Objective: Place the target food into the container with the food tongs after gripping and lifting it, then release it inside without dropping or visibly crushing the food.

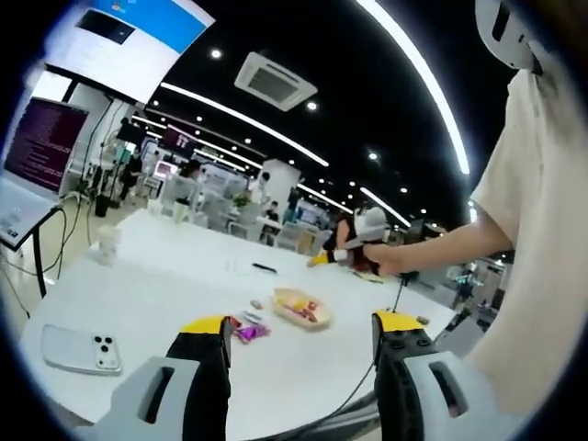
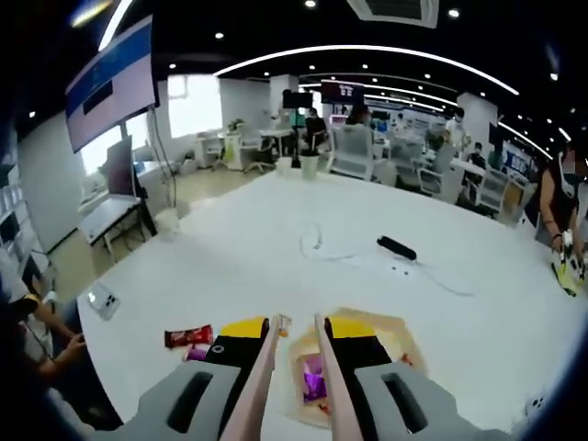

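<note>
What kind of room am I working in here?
Most likely a large open-plan office or lab: a big white table, ceiling strip lights, monitors at the side, and rows of desks with chairs and people behind.

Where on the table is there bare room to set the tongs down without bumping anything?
Bare patches: the white table between the phone and the white cable, and the stretch right of the black object. It is crowded near the container, where the tongs sit over a purple packet, with a red wrapper beside.
</note>
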`<state>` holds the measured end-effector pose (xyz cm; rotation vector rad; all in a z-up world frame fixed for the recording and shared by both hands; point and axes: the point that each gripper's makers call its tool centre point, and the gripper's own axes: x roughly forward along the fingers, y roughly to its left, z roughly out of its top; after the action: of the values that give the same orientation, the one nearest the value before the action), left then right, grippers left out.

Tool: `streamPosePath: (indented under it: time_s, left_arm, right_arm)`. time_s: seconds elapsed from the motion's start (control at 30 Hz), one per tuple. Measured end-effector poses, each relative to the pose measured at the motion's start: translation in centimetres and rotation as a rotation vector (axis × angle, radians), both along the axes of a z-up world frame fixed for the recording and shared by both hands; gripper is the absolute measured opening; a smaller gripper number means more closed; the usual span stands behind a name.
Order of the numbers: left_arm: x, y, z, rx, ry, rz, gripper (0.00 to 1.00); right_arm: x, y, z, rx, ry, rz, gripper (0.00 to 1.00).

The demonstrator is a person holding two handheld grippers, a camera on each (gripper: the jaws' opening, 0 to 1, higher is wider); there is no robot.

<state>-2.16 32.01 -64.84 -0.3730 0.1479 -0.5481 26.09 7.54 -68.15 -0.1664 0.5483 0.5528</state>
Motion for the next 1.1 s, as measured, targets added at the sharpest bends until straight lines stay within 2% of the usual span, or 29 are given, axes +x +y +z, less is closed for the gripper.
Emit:
streamPosePath:
  time_s: [0.57,1.1]
  left_arm:
    - [-1.6,1.0,-0.6,-0.015,0.011,0.058,0.62]
    - [-2.3,1.8,-1.4,-0.019,0.040,0.097,0.62]
  right_arm:
    - [-1.3,8.6,-1.1,-0.021,0.024,0.186,0.23]
    - [-2.7,13.1,-3.3,-0.029,0.074,0.290,0.23]
